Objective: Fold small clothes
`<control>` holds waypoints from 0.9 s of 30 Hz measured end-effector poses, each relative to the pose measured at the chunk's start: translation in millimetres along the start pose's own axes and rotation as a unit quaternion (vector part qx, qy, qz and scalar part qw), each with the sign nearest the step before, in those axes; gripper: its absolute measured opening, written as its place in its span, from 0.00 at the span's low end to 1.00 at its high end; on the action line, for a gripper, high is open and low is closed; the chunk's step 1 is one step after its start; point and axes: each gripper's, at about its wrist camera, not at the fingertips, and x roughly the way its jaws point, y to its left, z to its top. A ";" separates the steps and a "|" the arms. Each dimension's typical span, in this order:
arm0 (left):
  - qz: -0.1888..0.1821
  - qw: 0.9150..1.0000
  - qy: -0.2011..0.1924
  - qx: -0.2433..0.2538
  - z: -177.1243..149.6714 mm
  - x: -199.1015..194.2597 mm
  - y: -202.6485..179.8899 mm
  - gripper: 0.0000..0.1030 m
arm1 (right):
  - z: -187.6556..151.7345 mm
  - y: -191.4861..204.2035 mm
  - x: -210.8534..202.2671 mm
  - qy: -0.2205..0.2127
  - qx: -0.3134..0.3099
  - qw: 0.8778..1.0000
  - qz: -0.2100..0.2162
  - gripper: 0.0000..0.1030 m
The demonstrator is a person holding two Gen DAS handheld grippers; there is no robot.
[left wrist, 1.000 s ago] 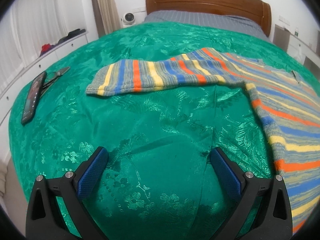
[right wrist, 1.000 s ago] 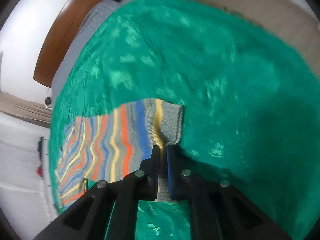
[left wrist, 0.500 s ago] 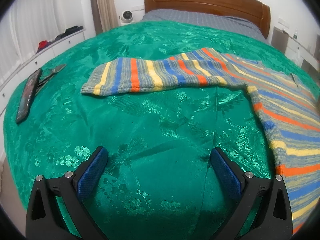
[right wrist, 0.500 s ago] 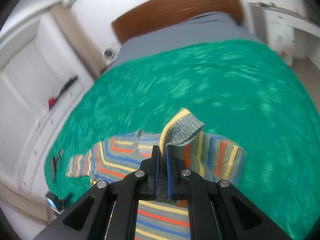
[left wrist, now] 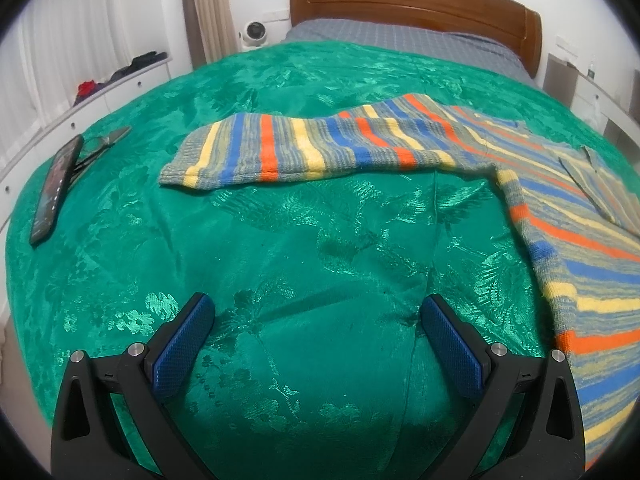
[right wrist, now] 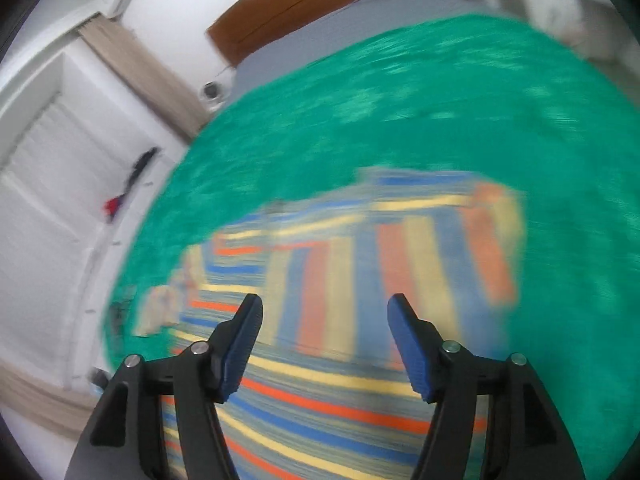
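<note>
A small striped sweater in blue, orange, yellow and grey lies on the green bedspread. Its left sleeve stretches flat to the left in the left wrist view. My left gripper hovers open over bare bedspread, short of that sleeve, with nothing between its fingers. The right wrist view is blurred. There my right gripper is above the sweater body, its jaws opening and nothing between them. The right sleeve lies folded across the body just beyond the fingertips.
A dark phone and a pair of glasses lie at the bedspread's left edge. A wooden headboard and grey sheet stand at the far end. White drawers run along the left, with a small white camera near the curtain.
My right gripper carried the sleeve cuff across over the sweater body, then let it go and its jaws parted. The left gripper has stayed where it was, open.
</note>
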 end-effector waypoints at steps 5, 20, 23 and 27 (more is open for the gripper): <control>0.003 1.000 -0.002 -0.001 -0.9 0.2 -1.2 1.00 | -59.3 -88.7 -53.4 -0.033 0.011 0.993 -0.114 0.63; 0.013 1.000 -0.011 0.000 -4.5 -0.3 -4.4 1.00 | -133.3 -136.0 -63.6 -0.133 0.023 0.977 -0.162 0.79; 0.016 1.000 -0.012 0.001 -4.4 -0.2 -5.3 1.00 | -132.9 -133.8 -57.0 -0.136 0.021 0.977 -0.162 0.81; 0.018 1.000 -0.013 0.002 -3.8 0.4 -5.7 1.00 | -137.0 -132.7 -57.6 -0.141 0.019 0.977 -0.161 0.81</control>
